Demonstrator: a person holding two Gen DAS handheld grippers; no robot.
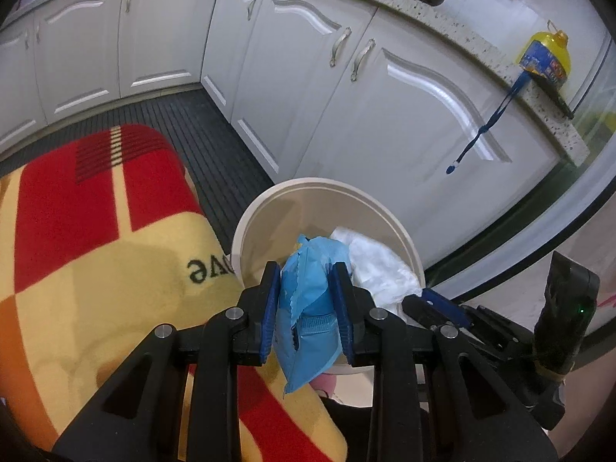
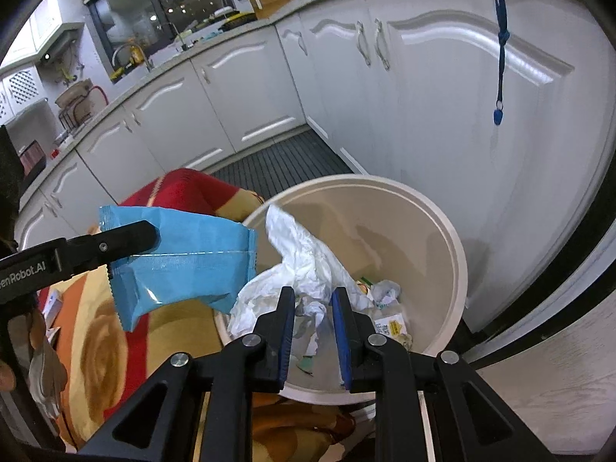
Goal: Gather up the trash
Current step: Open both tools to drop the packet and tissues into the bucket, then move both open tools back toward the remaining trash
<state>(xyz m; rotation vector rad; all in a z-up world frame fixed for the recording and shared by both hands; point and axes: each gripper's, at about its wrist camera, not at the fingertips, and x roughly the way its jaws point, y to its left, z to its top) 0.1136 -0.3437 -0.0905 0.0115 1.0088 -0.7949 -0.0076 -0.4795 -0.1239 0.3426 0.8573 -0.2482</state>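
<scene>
Trash bin (image 2: 442, 231) stands beside the white cabinets (image 2: 442, 115), white paper (image 2: 308, 258) inside. Your left gripper (image 1: 308, 292) clamps a blue wrapper (image 1: 304, 304) over its rim; your right gripper's (image 2: 313, 300) fingers (image 2: 287, 327) sit released, nothing between them.

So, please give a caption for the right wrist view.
Left hand-held gripper holding a blue wrapper beside the white bin.

- Floor (image 1: 215, 134): dark ribbed surface running along the foot of the white cabinets; a paler floor lies beyond a dark threshold strip at the right.
- Rug (image 1: 96, 254): red, yellow and orange patterned, lying flat on the floor, its edge just beside the bin.
- Waste bin (image 2: 460, 265): round, cream, standing upright on the floor close to the cabinet doors, mouth open, crumpled white paper and scraps inside.
</scene>
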